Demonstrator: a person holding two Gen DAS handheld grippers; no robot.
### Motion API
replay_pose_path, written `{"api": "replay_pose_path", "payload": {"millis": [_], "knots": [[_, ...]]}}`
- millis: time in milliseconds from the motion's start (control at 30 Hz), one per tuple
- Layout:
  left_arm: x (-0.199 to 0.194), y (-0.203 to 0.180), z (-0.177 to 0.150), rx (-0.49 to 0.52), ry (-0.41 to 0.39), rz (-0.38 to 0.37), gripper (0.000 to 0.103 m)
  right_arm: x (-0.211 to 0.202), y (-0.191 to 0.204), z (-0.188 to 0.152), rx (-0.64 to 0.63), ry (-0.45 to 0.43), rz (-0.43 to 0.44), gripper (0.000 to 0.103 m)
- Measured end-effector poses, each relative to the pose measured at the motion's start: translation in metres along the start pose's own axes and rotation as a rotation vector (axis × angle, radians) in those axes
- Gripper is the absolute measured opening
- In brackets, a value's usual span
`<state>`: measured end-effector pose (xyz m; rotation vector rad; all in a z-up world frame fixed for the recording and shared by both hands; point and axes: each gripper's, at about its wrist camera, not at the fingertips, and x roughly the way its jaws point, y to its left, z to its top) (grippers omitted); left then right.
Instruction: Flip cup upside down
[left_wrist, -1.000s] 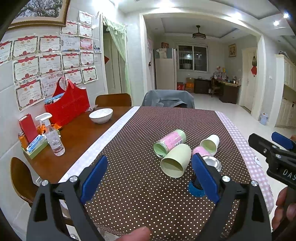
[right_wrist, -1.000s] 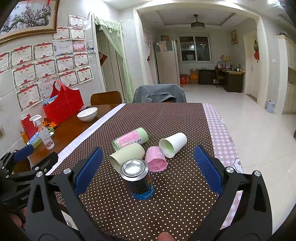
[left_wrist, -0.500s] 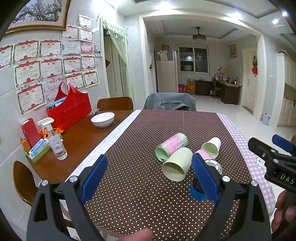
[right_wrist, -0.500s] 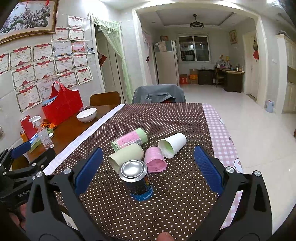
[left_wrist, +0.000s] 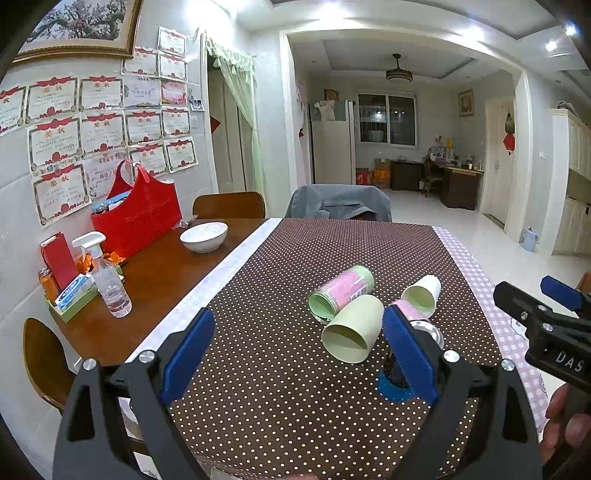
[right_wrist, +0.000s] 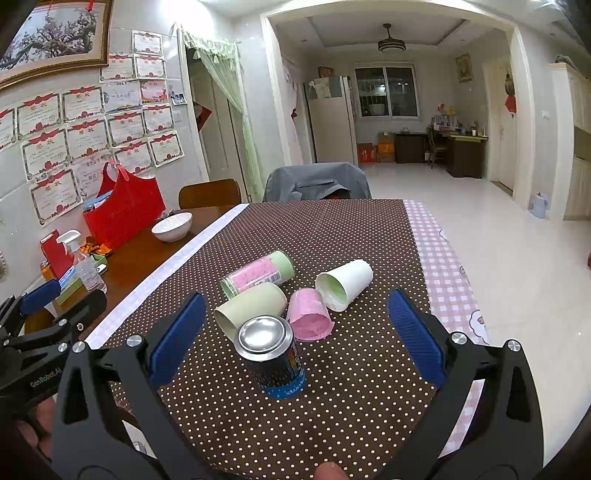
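From the left wrist view, the left gripper (left_wrist: 299, 350) hangs above the near end of the dotted tablecloth (left_wrist: 280, 387) with its blue pads spread wide and nothing between them. Against the picture from 1 second ago the table has slipped a little lower and farther off, so the hand has drawn slightly up and back instead of closing in. Ahead lie 4 tipped containers in a cluster: a pale green cup (left_wrist: 352, 334) on its side with its mouth toward the camera, a pink-labelled canister (left_wrist: 341, 291) behind it, a white cup (left_wrist: 423, 293) to the right, and a pink cup (left_wrist: 410, 308) mostly hidden by the right-hand pad. A dark can (left_wrist: 397, 373) stands partly behind that pad. From the right wrist view, the right gripper (right_wrist: 295, 341) is likewise wide open and empty; the can (right_wrist: 271, 358), standing upright, sits between its pads but clear of both, and the pale green cup (right_wrist: 251, 306) lies just beyond, touching or nearly touching the pink cup (right_wrist: 308, 319). This view has barely shifted over the last second. I judge the flip has not begun: no cup is gripped, which cup is meant is not settled, and the can obstructs the right hand's straight path.
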<state>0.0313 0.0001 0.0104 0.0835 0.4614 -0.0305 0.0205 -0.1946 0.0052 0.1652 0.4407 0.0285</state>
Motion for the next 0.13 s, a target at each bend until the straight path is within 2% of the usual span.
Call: {"api": "replay_pose_path", "payload": {"millis": [133], "knots": [[0.0038, 0.0015, 0.0007, -0.007, 0.014, 0.012, 0.091, 0.0018, 0.0002, -0.0008, 0.004, 0.005, 0.001, 0.097]]}}
